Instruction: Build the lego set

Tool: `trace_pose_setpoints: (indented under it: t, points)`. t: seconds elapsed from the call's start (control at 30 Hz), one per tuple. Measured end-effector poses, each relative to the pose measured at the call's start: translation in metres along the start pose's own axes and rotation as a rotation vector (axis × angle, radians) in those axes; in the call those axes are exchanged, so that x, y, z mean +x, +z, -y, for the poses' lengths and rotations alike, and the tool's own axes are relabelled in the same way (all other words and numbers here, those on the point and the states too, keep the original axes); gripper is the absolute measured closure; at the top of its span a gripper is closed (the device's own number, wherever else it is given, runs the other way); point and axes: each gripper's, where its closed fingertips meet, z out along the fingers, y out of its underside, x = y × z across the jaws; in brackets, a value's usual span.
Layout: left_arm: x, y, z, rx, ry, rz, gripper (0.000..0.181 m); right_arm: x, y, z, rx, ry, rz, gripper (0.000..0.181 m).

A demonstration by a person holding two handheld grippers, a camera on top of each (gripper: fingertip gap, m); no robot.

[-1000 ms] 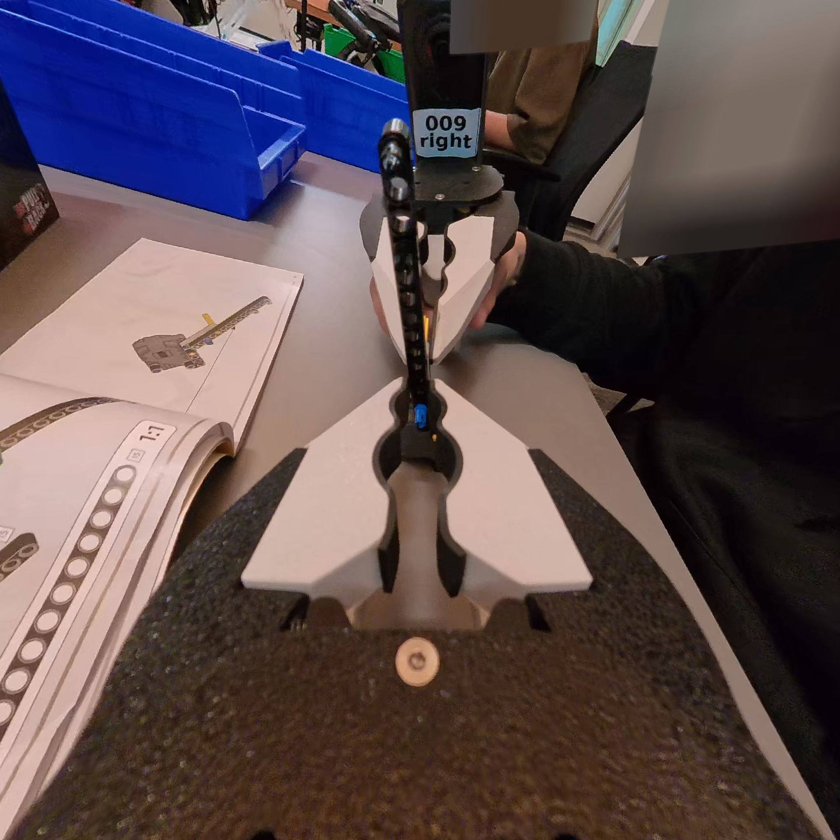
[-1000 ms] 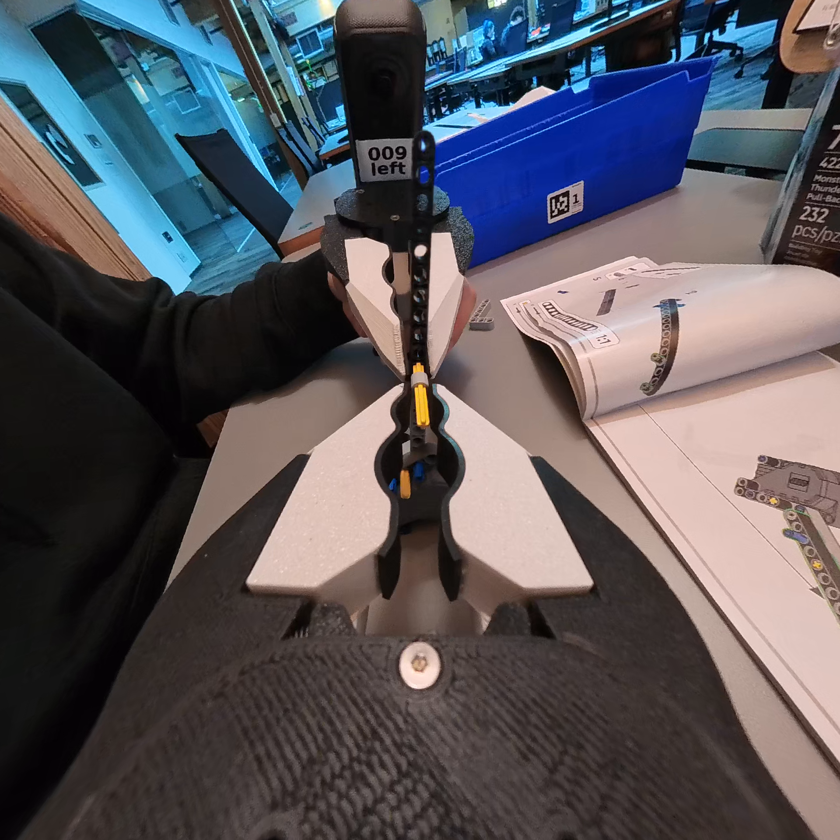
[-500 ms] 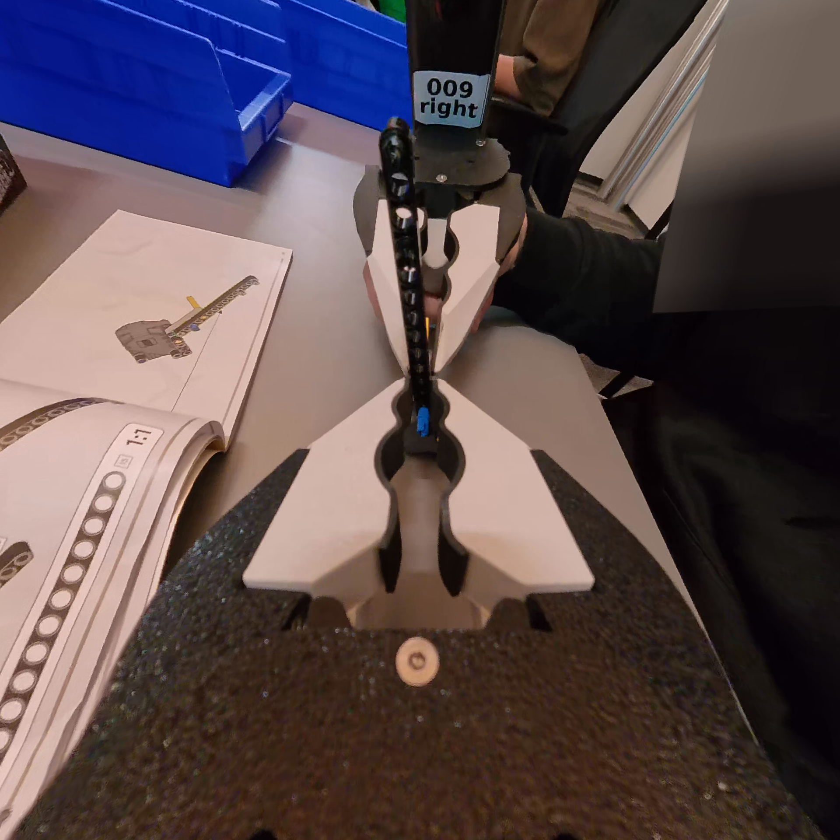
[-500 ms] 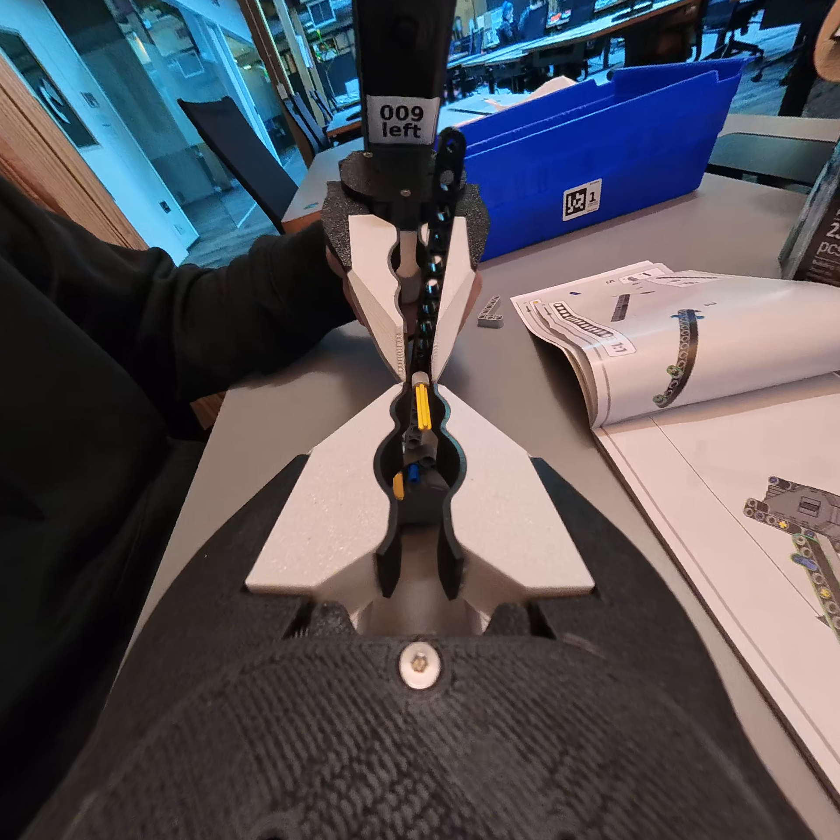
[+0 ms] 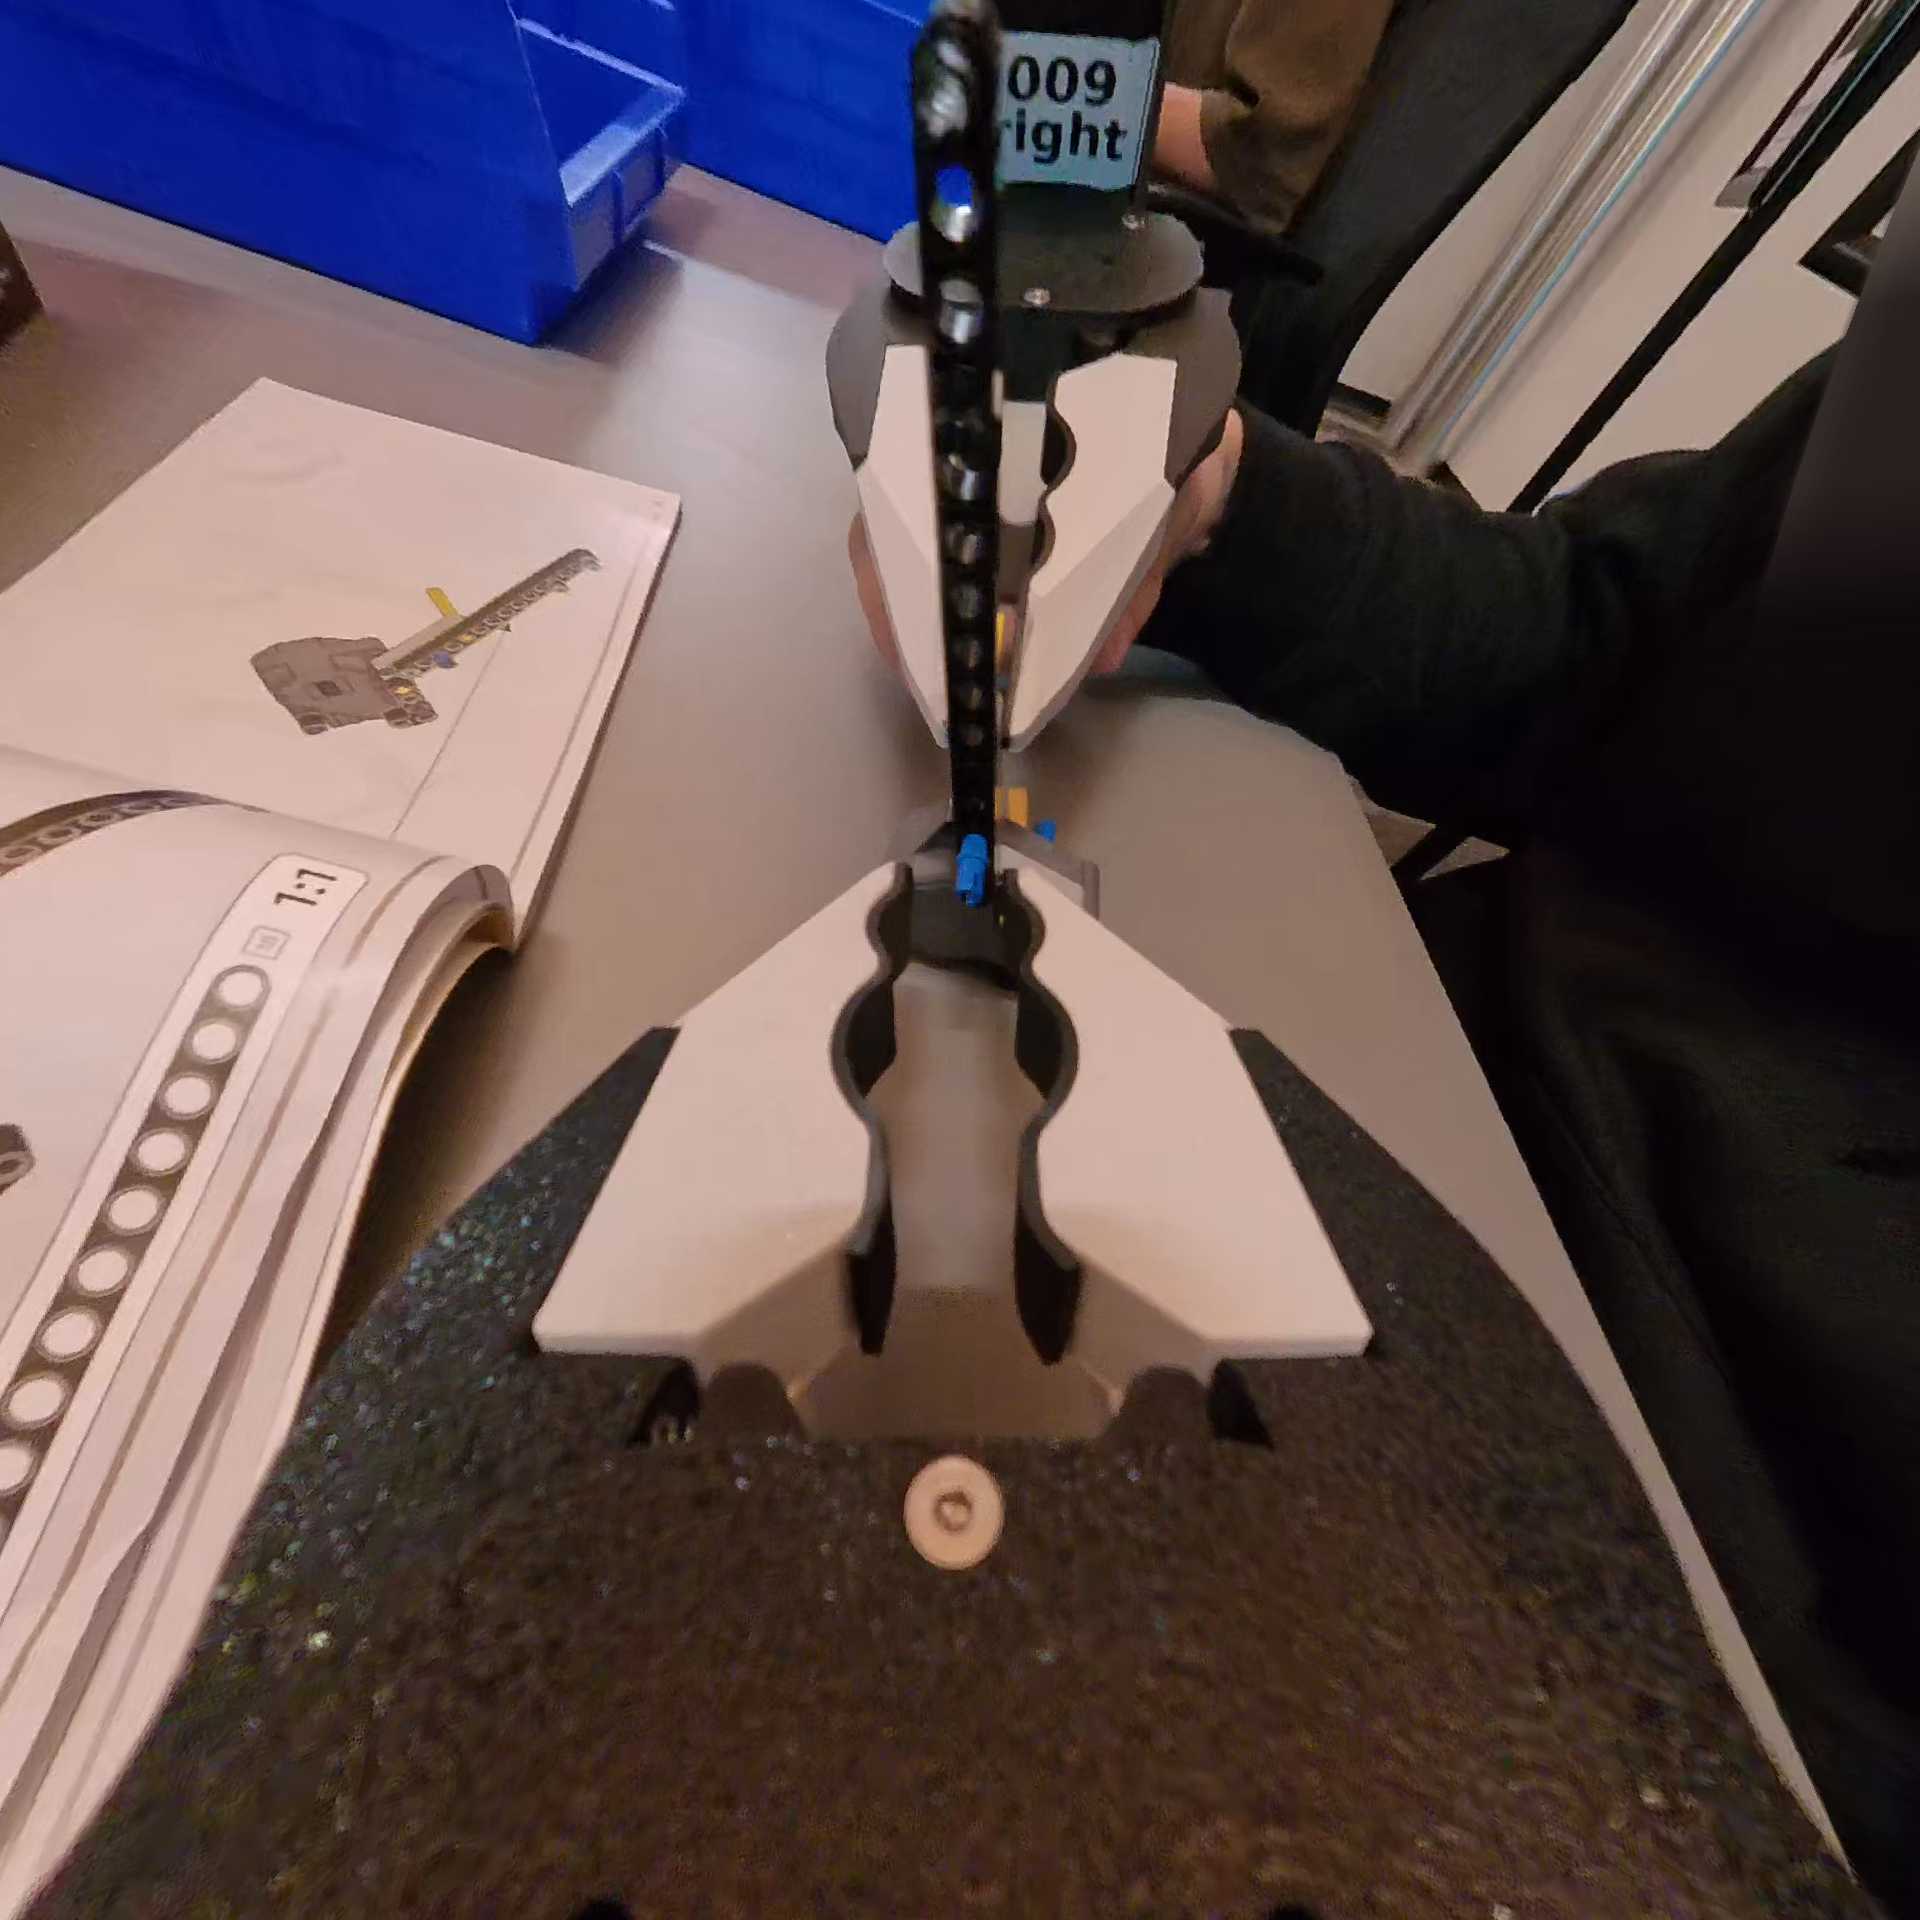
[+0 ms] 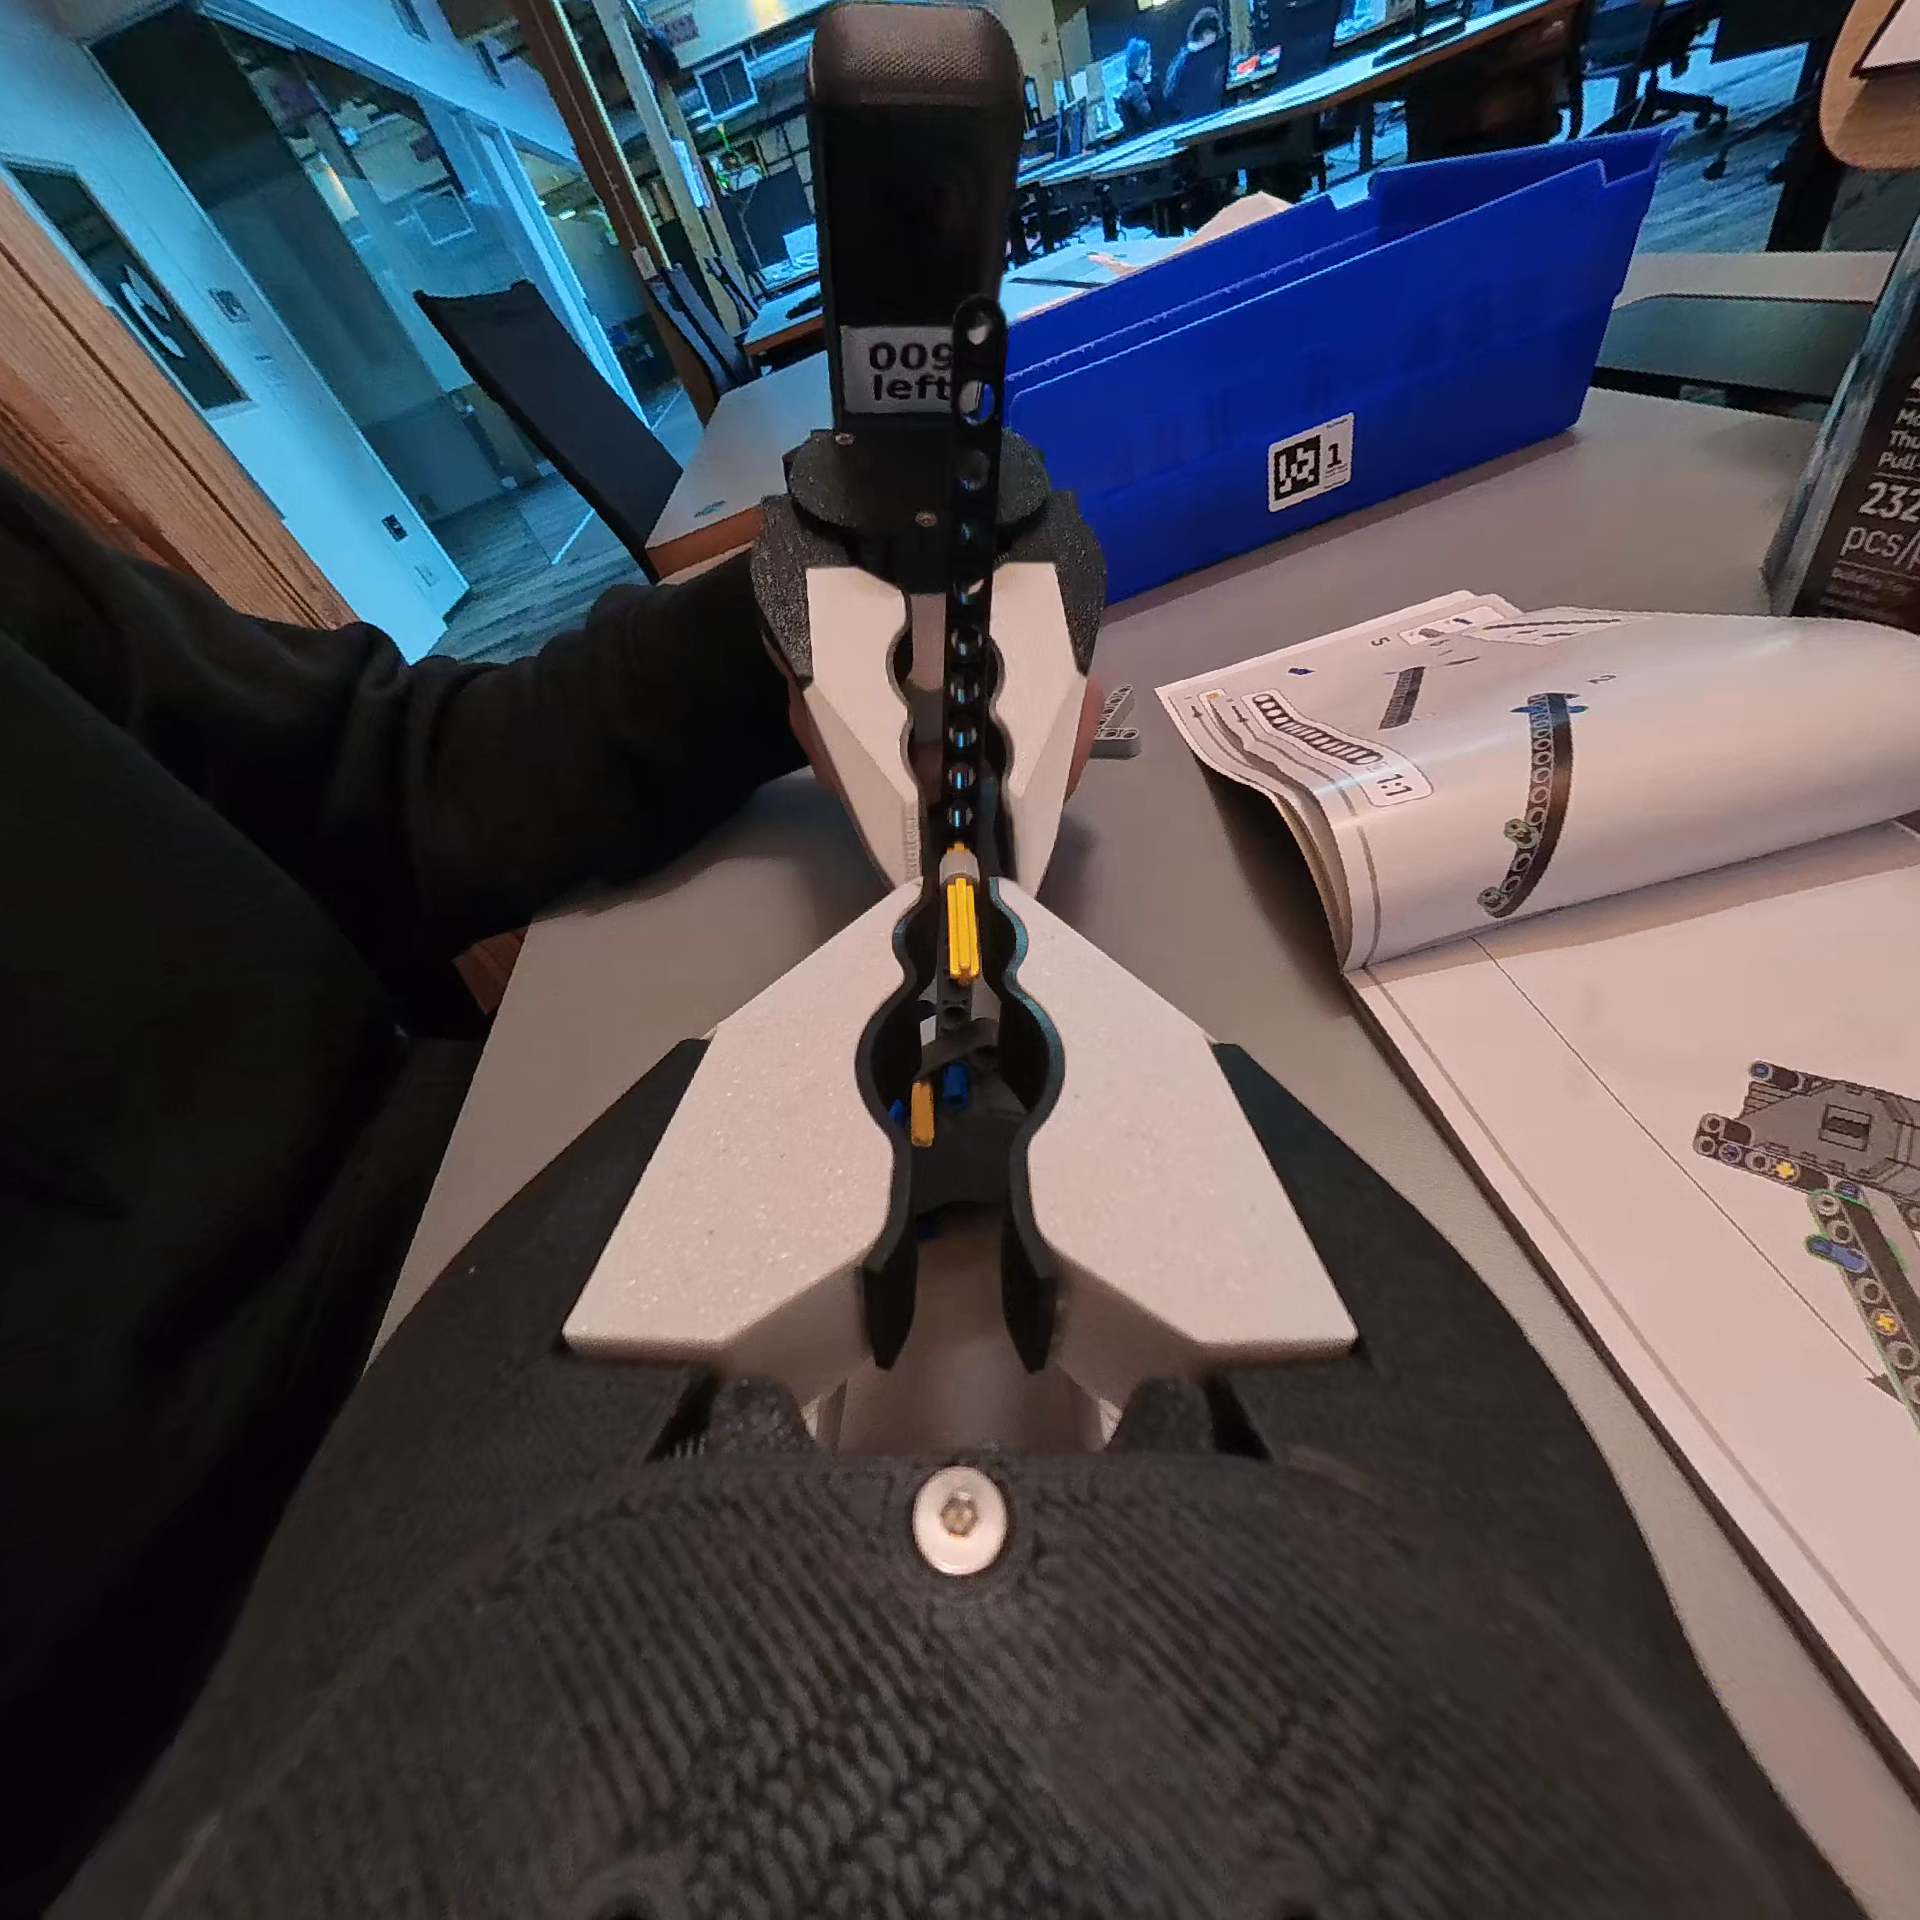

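Observation:
My left gripper [image 5: 963, 883] is shut on the lower end of a long black beam with holes [image 5: 961, 468], which stands upright; a blue pin [image 5: 971, 868] sits at its base. My right gripper [image 6: 961, 894] faces it tip to tip and is shut on a small grey assembly [image 6: 956, 1003] with a yellow axle [image 6: 961, 925] and a yellow pin [image 6: 920, 1112]. The assembly meets the beam's lower end [image 6: 961, 727] between the two grippers. Each gripper shows in the other's view: the right gripper [image 5: 977, 727] and the left gripper [image 6: 951, 862]. The joint itself is mostly hidden.
An open instruction booklet [image 5: 312, 623] lies beside the grippers and also shows in the right wrist view [image 6: 1558, 779]. Blue bins [image 5: 364, 156] stand at the back. A dark box [image 6: 1860, 416] and a small loose grey piece [image 6: 1117, 727] are on the grey table [image 5: 727, 727]. Black sleeves flank the grippers. My left and right fingertips are right by each other.
The two grippers have drawn closer tip to tip. The black beam has swung from a slight tilt to nearly upright. Both grips are unchanged.

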Motion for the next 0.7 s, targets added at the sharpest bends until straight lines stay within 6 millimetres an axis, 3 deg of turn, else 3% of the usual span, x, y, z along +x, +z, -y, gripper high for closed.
trace_pose_setpoints:
  t: [0.1, 0.3, 0.37, 0.7]
  points:
    - [0.005, 0.006, -0.004, -0.024, 0.004, -0.027, 0.176, -0.001, 0.0, 0.0, -0.002, 0.006, 0.006, 0.176]
    - [0.003, 0.01, -0.003, -0.025, 0.024, -0.006, 0.176, 0.003, -0.002, -0.001, 0.0, 0.037, -0.01, 0.176]
    - [0.002, 0.011, -0.001, -0.019, 0.031, 0.003, 0.176, 0.001, -0.004, -0.007, -0.031, 0.054, 0.001, 0.167]
    - [0.002, 0.012, 0.001, -0.008, 0.036, 0.013, 0.173, 0.0, -0.001, -0.016, -0.098, 0.037, -0.007, 0.176]
